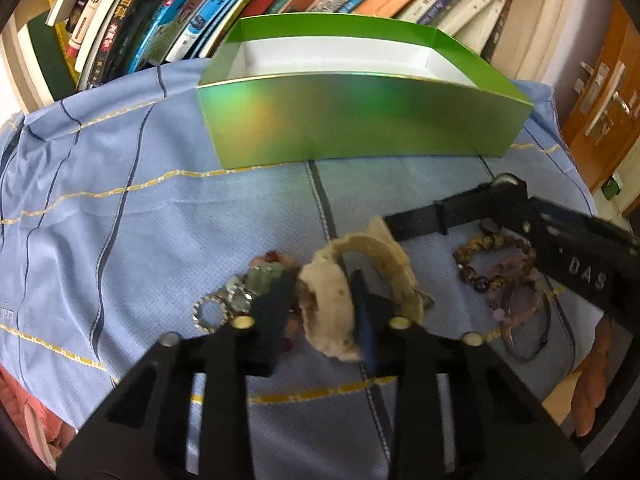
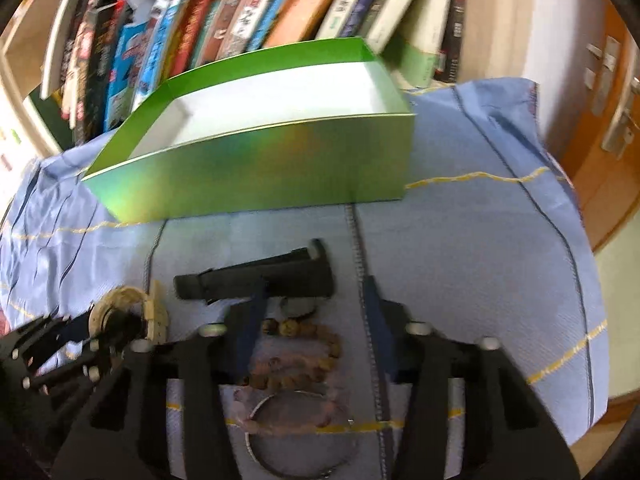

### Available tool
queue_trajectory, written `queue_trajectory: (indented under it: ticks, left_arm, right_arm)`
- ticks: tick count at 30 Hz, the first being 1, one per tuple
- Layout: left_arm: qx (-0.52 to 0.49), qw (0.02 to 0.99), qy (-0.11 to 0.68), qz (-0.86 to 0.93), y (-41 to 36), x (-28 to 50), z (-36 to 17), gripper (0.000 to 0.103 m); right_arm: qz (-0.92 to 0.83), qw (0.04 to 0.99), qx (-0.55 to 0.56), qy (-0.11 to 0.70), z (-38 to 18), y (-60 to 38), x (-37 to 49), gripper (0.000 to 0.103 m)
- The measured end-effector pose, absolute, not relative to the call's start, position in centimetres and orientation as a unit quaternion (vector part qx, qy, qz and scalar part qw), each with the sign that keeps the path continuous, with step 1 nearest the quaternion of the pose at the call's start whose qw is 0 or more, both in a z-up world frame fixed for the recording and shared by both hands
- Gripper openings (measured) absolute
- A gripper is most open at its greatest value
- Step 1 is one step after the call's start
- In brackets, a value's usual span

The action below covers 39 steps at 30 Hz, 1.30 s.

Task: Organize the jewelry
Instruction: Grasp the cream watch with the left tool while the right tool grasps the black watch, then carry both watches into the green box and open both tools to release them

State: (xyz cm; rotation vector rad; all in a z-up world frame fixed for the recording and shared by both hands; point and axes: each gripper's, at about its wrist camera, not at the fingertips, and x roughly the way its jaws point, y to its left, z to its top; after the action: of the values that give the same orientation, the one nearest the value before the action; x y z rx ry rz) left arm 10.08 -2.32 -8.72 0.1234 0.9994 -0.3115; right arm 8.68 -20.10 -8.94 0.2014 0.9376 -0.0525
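My left gripper [image 1: 324, 292] is shut on a cream carved bangle [image 1: 332, 300], just above the blue cloth [image 1: 140, 220]. Small rings and stone pieces [image 1: 240, 292] lie at its left. A brown bead bracelet [image 1: 486, 256], a pink bead bracelet [image 1: 516, 292] and a thin metal bangle [image 1: 532, 340] lie to the right. My right gripper [image 2: 312, 312] is open over that pile: brown beads [image 2: 304, 332], pink beads [image 2: 280, 400], metal bangle [image 2: 304, 440]. A black watch [image 2: 256, 276] lies beyond its fingertips. The green box [image 1: 352, 120], open with a white inside, stands behind; it also shows in the right wrist view [image 2: 256, 168].
A row of books [image 1: 240, 4] leans behind the box. A wooden door with a metal handle [image 1: 608, 108] is at the right. The cloth's right edge [image 2: 592, 320] drops off near the right gripper. The left gripper [image 2: 60, 356] shows at the right wrist view's left edge.
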Motion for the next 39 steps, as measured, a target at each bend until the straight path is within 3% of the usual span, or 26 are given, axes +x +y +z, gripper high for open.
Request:
queue_trajectory:
  ticks: [3,4,8,9,12,15,19,20,21,22,24,39]
  left_arm:
    - [0.061,0.869,0.470,-0.143,-2.0,10.2,-8.3,0.019]
    - [0.061,0.870,0.468,-0.142,-1.9,10.2,-8.2,0.019]
    - [0.065,0.871,0.465,-0.143,-2.0,10.0,-7.9,0.020]
    - [0.066,0.871,0.466,-0.143,-2.1,10.0,-8.0,0.025]
    - [0.067,0.867,0.472,-0.142,-2.4,9.9,-8.5,0.032]
    - [0.073,0.867,0.472,-0.141,-2.7,9.8,-8.8,0.035]
    - [0.076,0.869,0.469,-0.141,-3.1,9.8,-8.8,0.039]
    - [0.075,0.869,0.468,-0.141,-3.1,9.9,-8.8,0.038]
    - [0.073,0.869,0.468,-0.142,-3.0,9.9,-8.8,0.025]
    - [0.072,0.869,0.468,-0.142,-3.0,10.0,-8.7,0.022]
    - [0.068,0.871,0.466,-0.140,-2.5,10.2,-8.6,0.018]
    - [0.034,0.908,0.394,-0.140,-0.4,9.1,-2.9,0.018]
  right_arm:
    - [-0.024,0.891,0.094,0.444,-8.7,-20.1,8.3,0.016]
    - [-0.029,0.891,0.093,0.443,-8.5,-20.2,8.2,0.007]
    - [-0.042,0.892,0.092,0.441,-8.2,-21.1,7.6,0.007]
    - [-0.044,0.891,0.100,0.440,-8.2,-21.5,7.7,0.008]
    - [-0.043,0.888,0.122,0.441,-8.4,-22.4,8.1,0.018]
    - [-0.049,0.887,0.115,0.445,-8.7,-22.0,8.8,0.037]
    - [-0.054,0.887,0.101,0.448,-9.4,-21.3,10.1,0.039]
    - [-0.054,0.887,0.099,0.448,-9.5,-21.2,10.3,0.034]
    - [-0.056,0.887,0.095,0.448,-9.6,-21.0,10.5,0.026]
    - [-0.064,0.887,0.090,0.448,-9.6,-20.9,10.5,0.011]
    - [-0.056,0.889,0.094,0.446,-9.4,-21.0,10.2,0.010]
    - [-0.069,0.921,0.068,0.378,-4.4,-20.8,6.7,0.008]
